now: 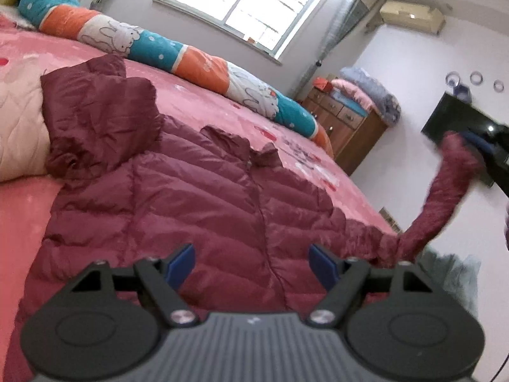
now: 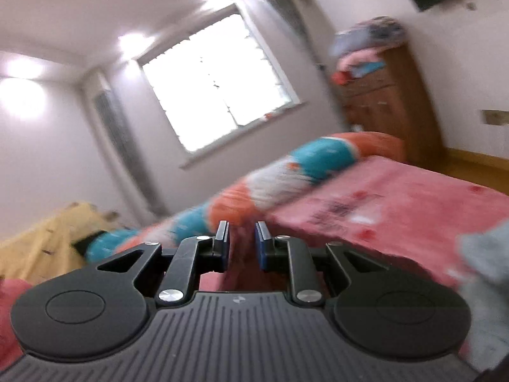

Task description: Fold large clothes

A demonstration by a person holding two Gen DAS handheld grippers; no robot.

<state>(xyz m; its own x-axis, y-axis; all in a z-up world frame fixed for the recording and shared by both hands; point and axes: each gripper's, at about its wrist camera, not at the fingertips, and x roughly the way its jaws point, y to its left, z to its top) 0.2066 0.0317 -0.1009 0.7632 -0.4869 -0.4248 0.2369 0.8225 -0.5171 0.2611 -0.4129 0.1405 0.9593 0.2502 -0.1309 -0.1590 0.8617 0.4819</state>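
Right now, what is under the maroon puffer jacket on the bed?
The maroon puffer jacket lies on the pink bedspread; its raised sleeve hangs clear. What lies beneath the body is covered.

The jacket [image 1: 197, 197] lies spread on the bed [image 1: 197, 102], one sleeve [image 1: 442, 191] lifted off the bed's right edge. Behind the jacket a long bolster [image 1: 178, 54] lies across the bed; beyond the bed's far corner stands a dresser [image 1: 353, 127].

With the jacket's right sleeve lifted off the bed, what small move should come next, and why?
Probably carry the sleeve across onto the jacket body. The right gripper is shut on its cuff, held off the bed; the other sleeve already lies folded, and the left gripper hovers open.
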